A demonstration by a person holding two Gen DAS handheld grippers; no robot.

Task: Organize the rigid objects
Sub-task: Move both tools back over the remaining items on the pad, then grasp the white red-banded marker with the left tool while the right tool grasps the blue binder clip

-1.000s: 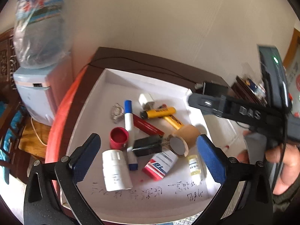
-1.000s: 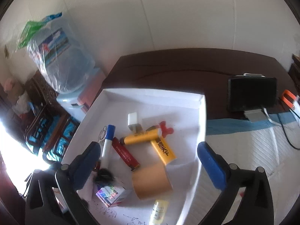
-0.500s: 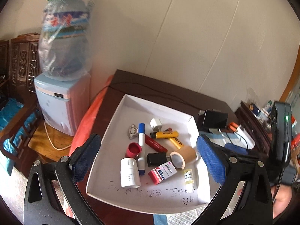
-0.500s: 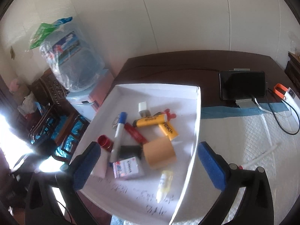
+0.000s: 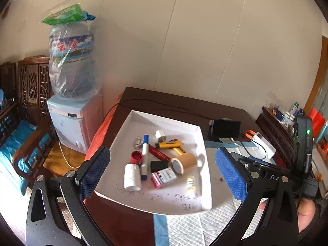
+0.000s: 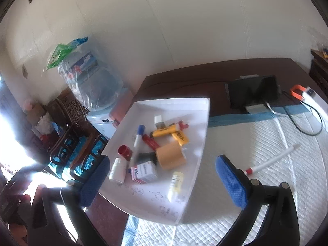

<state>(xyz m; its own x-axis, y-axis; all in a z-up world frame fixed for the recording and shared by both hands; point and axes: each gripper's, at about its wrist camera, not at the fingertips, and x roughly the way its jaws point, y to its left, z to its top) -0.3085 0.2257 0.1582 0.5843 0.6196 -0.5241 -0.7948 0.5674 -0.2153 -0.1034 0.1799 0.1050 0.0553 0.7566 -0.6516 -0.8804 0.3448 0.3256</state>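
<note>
A white tray (image 5: 160,121) on the dark table holds several small things: a white pill bottle (image 5: 132,177), a blue-capped marker (image 5: 145,157), a red cap (image 5: 136,157), a tape roll (image 5: 183,162), a yellow lighter (image 5: 169,144), a red-white box (image 5: 163,178) and a small dropper bottle (image 5: 190,183). The tray (image 6: 196,110), tape roll (image 6: 170,157) and box (image 6: 144,172) also show in the right wrist view. My left gripper (image 5: 162,174) is open and empty, well above the tray's near edge. My right gripper (image 6: 162,179) is open and empty above the tray's near right side.
A white quilted mat (image 6: 266,174) with a white pen (image 6: 270,161) lies right of the tray. A black phone on a stand (image 6: 253,93) and cables stand behind. A water dispenser (image 5: 73,94) and wooden chair (image 5: 24,123) are left of the table.
Both grippers have pulled back and up from the tray, so it looks smaller and more of the room shows. Both stay open and empty.
</note>
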